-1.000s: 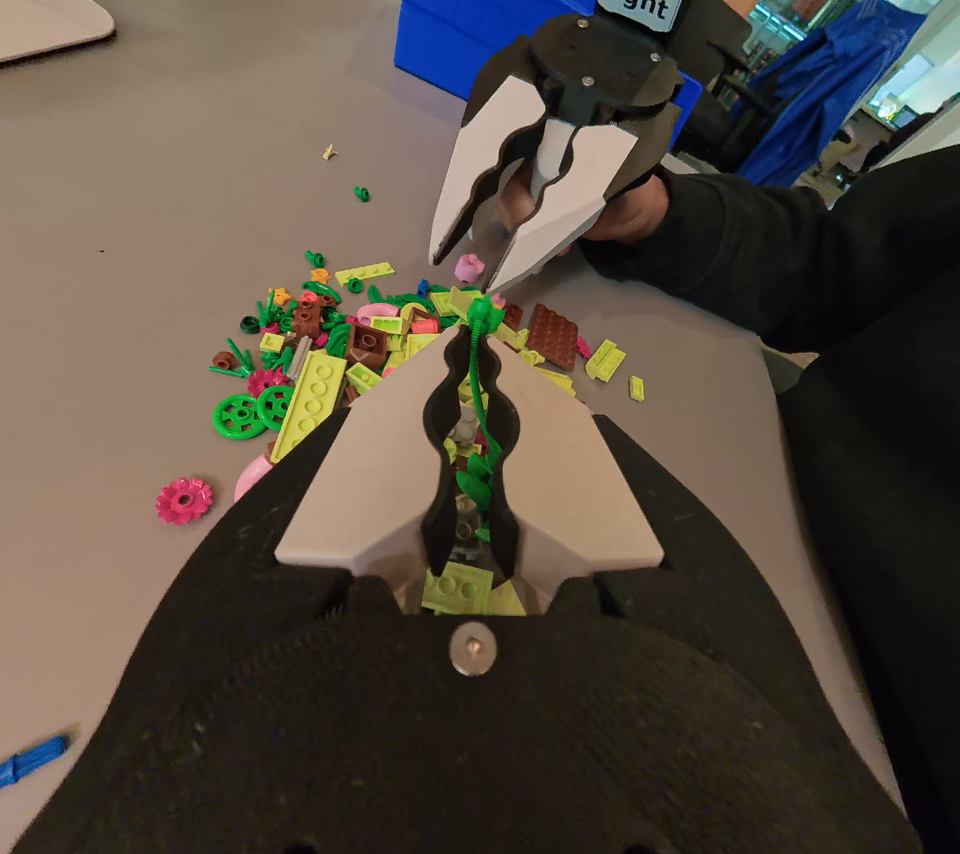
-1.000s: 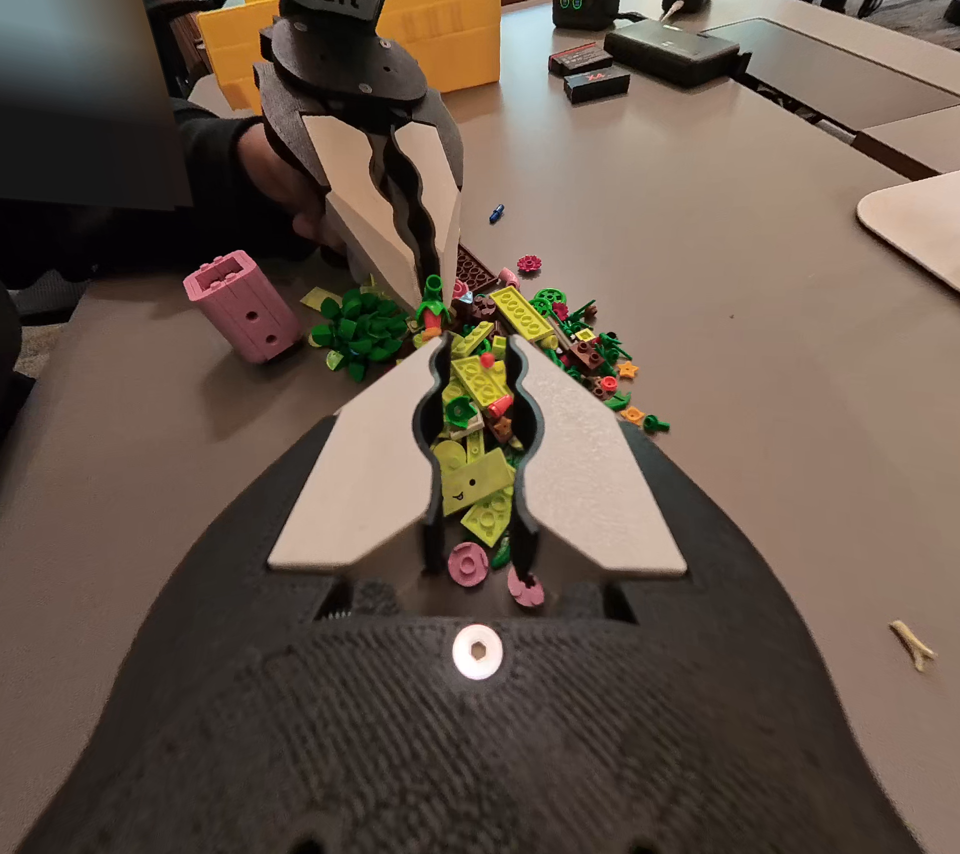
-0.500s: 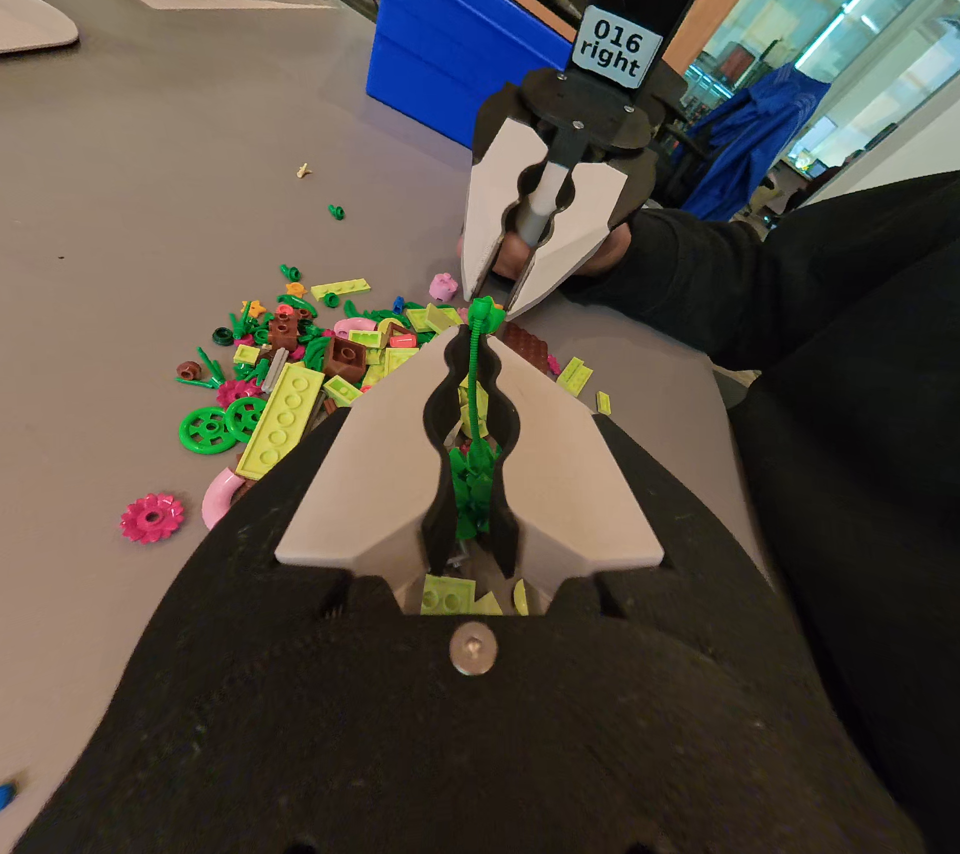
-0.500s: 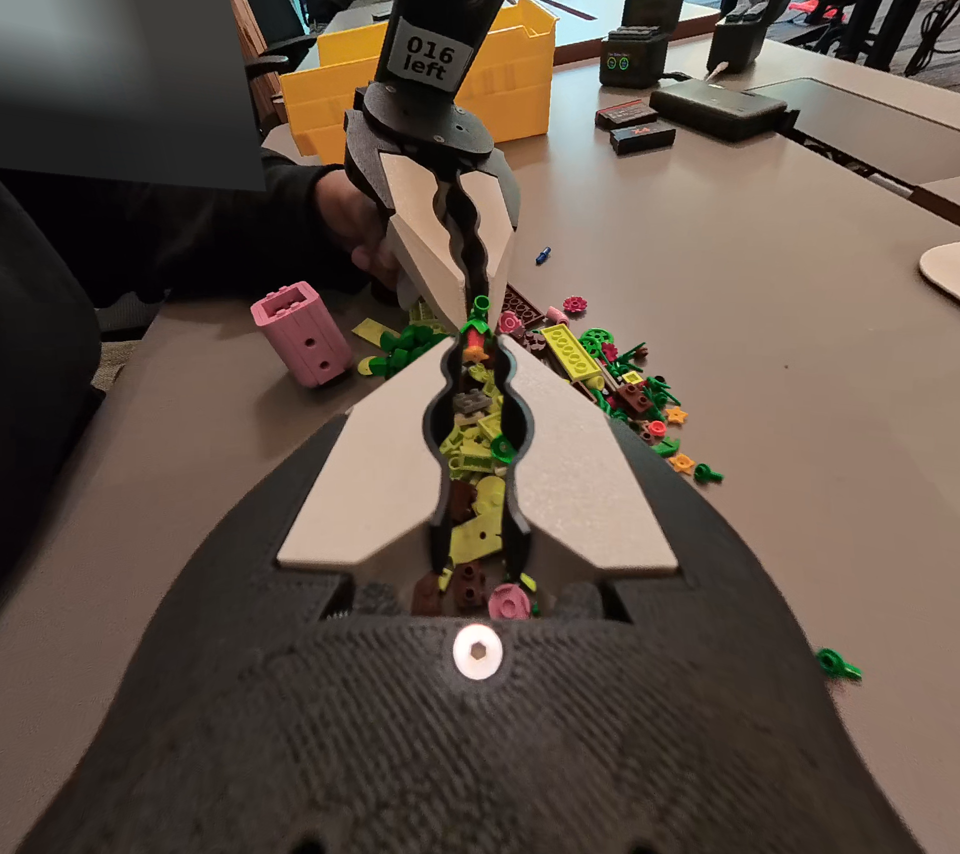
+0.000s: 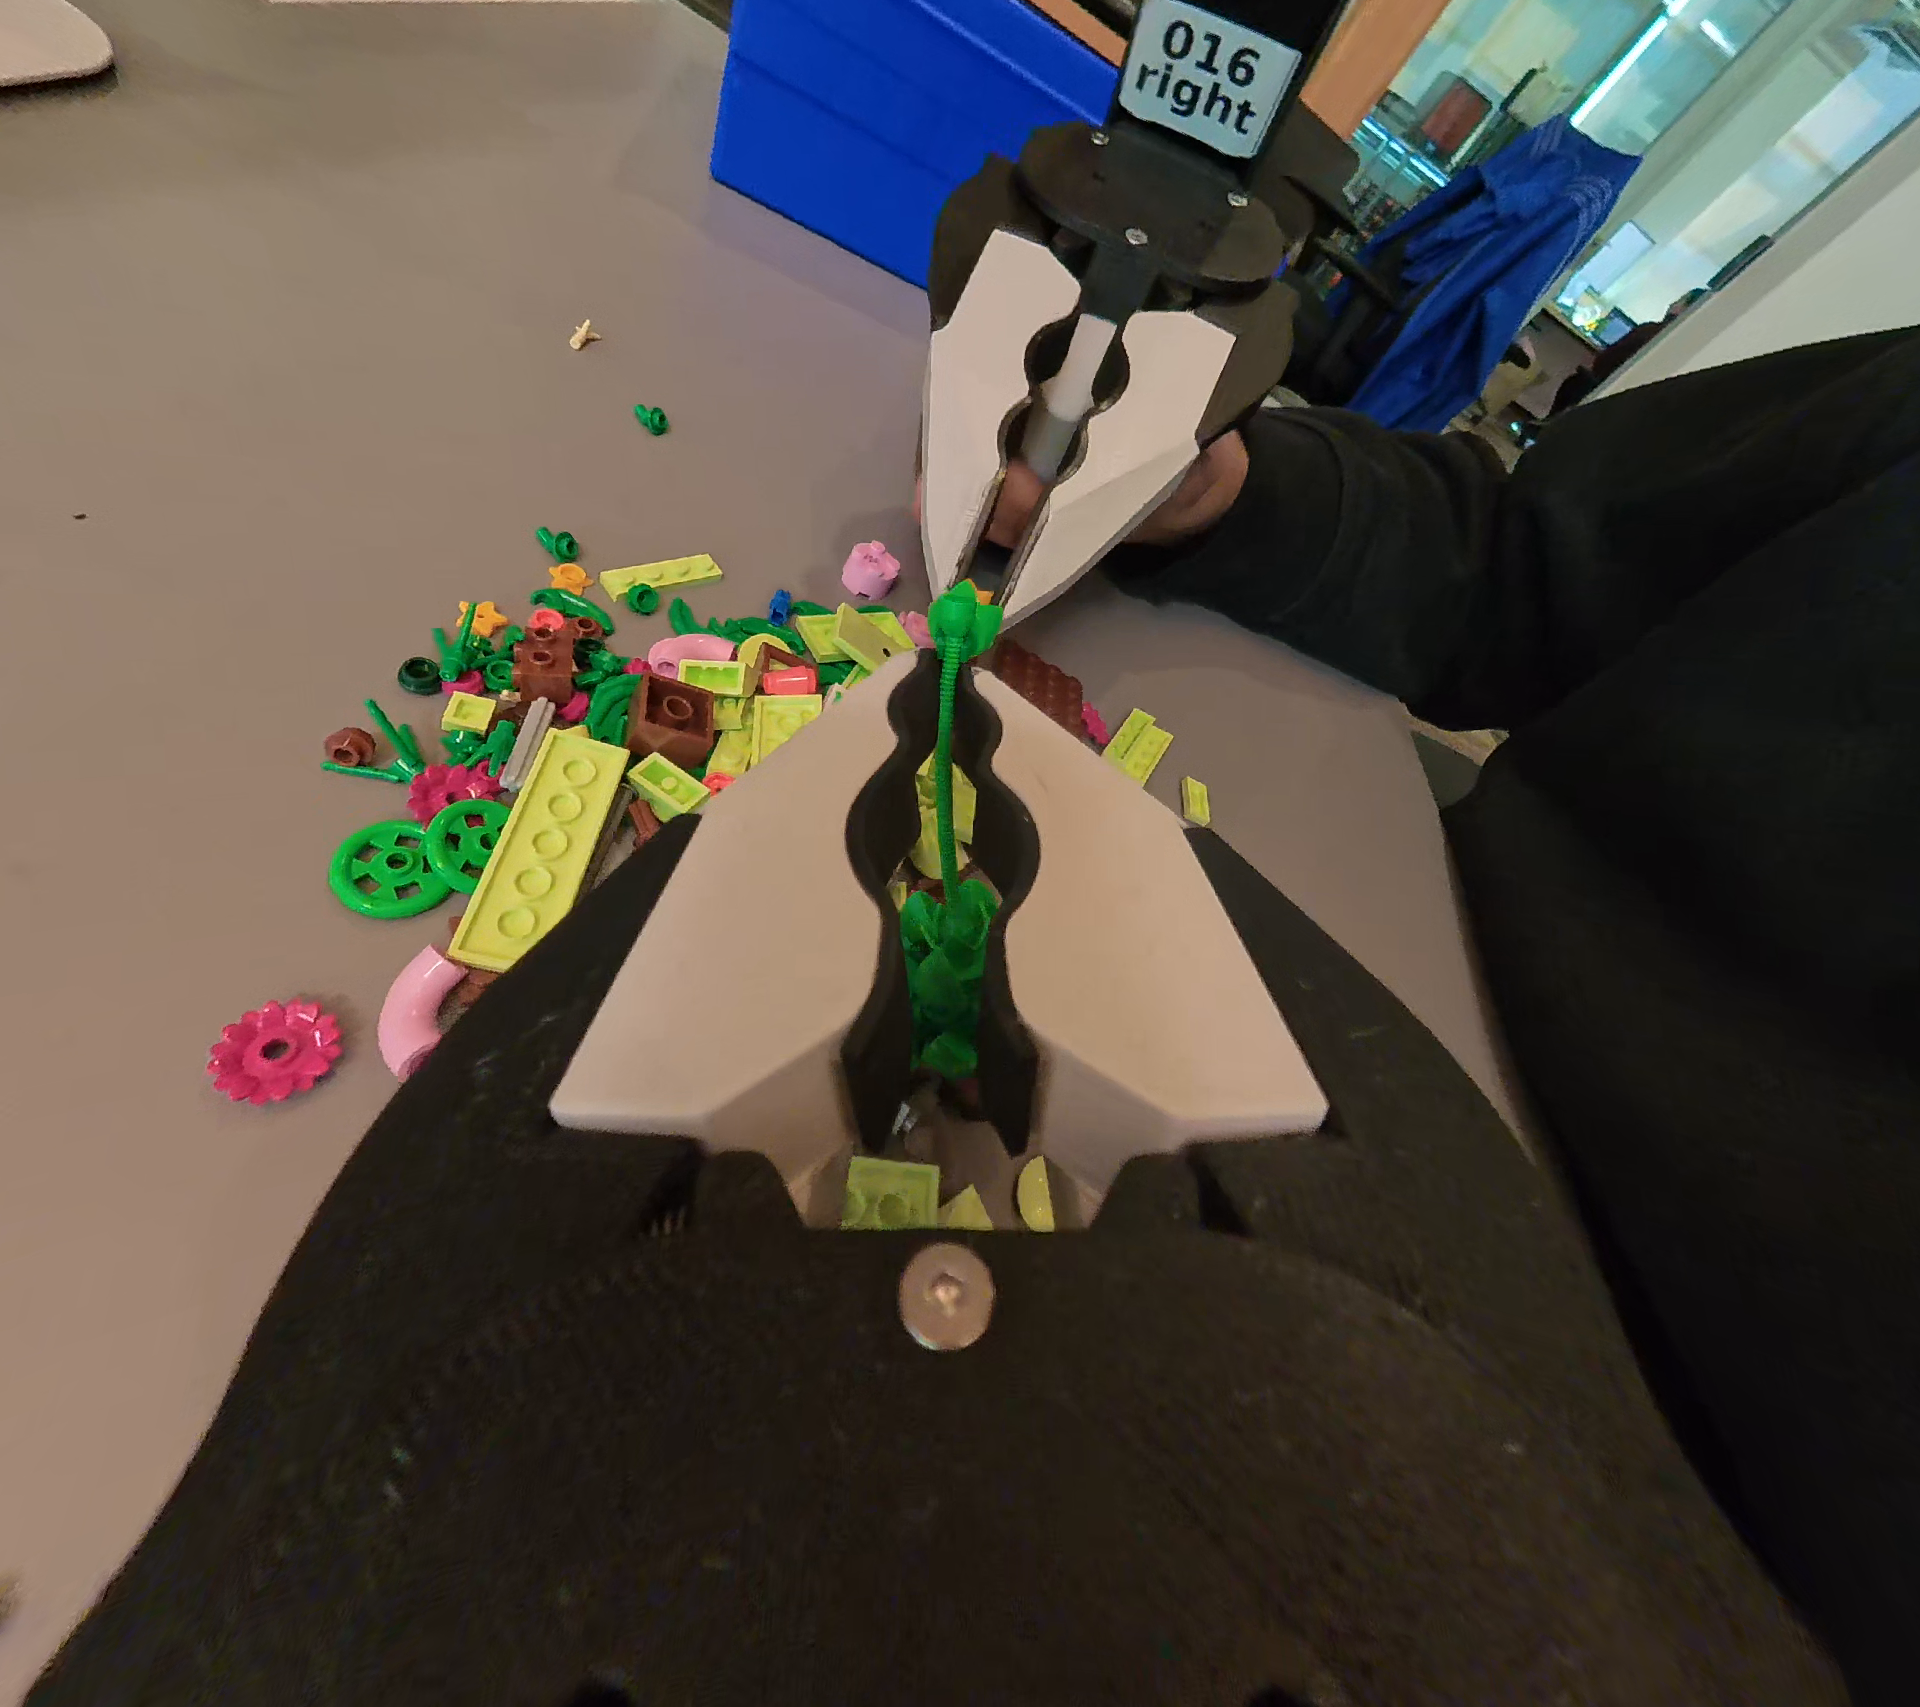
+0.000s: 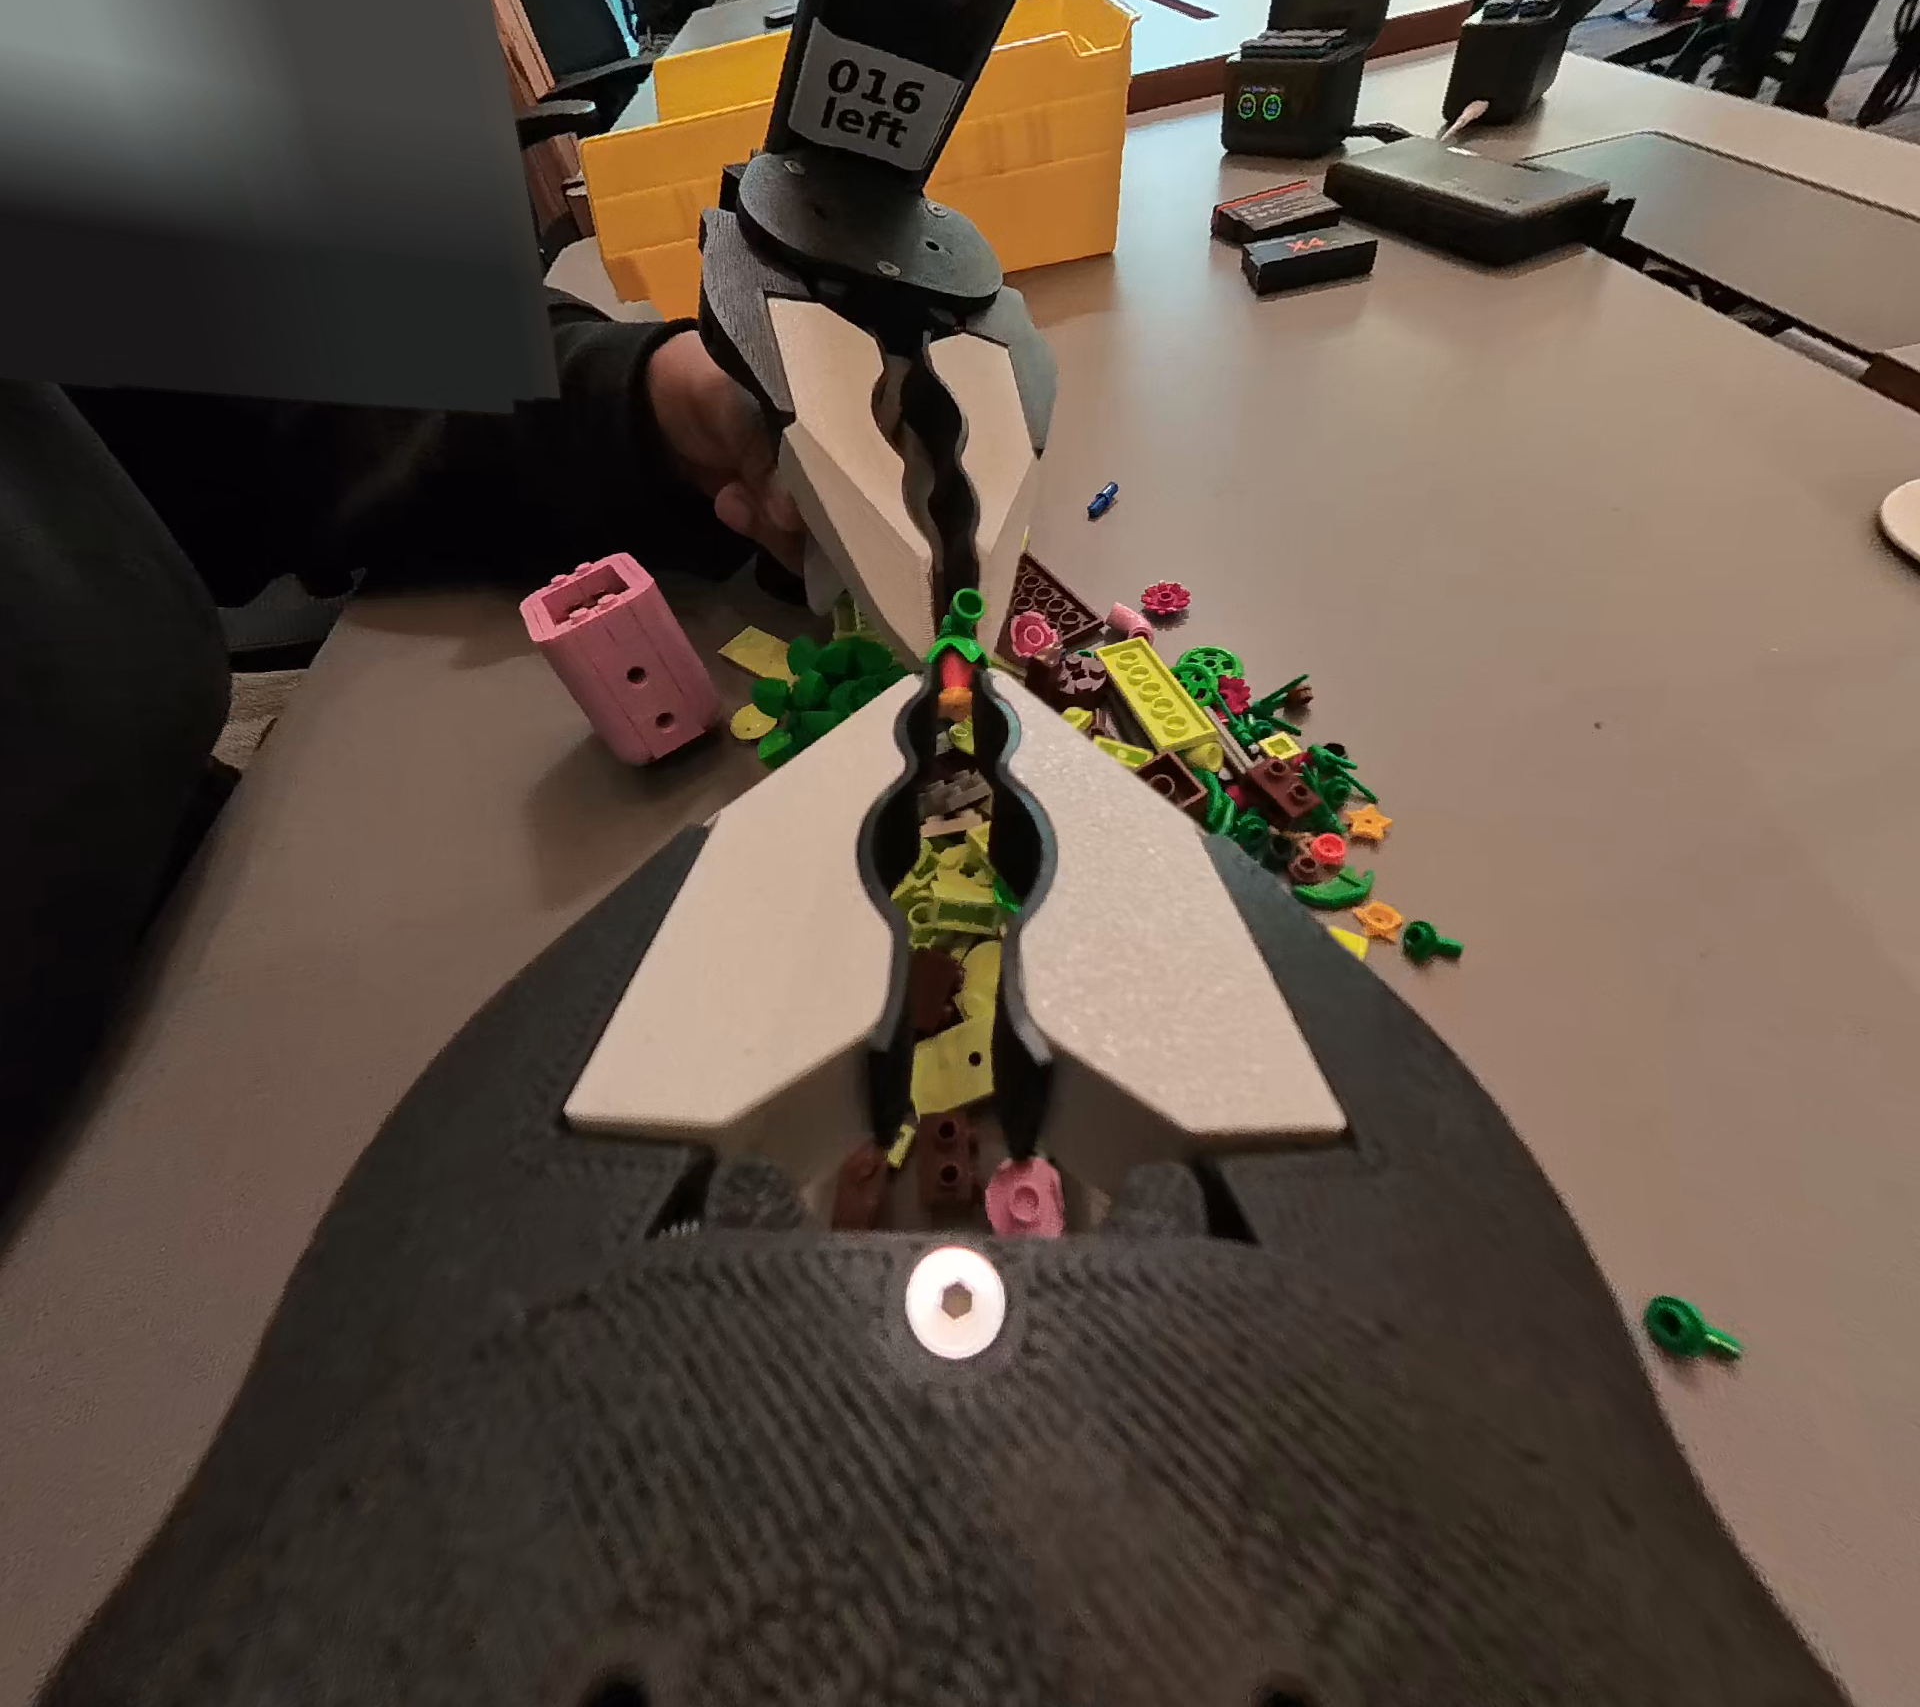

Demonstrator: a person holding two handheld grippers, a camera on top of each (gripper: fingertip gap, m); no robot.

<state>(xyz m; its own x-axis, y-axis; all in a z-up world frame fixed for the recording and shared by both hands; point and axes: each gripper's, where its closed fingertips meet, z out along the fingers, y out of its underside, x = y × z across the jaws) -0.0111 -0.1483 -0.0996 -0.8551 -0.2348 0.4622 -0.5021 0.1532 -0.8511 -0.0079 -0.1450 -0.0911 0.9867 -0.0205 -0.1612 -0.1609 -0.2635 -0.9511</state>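
While the left gripper (image 5: 943, 670) is pinching a thin green stem (image 5: 945, 764) between its nearly closed tips, the stem's leafy green head (image 5: 964, 616) is poking out at 12 o'clock, just past the tips. The right gripper (image 6: 954, 689) is closing on a small red and orange piece (image 6: 952, 683) at its own tips, with a green cap (image 6: 964, 618) sitting at 12 o'clock from them. Both sets of tips are meeting nose to nose above a pile of small toy bricks (image 5: 582, 753) on the grey table (image 5: 312, 307). Each gripper is tilting down toward the pile, a hand (image 5: 1184, 504) in a black sleeve (image 5: 1455, 556) gripping the right one from behind. In the right wrist view, a pink block (image 6: 621, 670) is lying at 10 o'clock from the tips and a yellow bin (image 6: 1039, 130) is standing farther off at 12 o'clock. In the left wrist view, a blue bin (image 5: 862, 99) is standing at 12 o'clock and a pink flower disc (image 5: 274, 1049) is lying at 8 o'clock.
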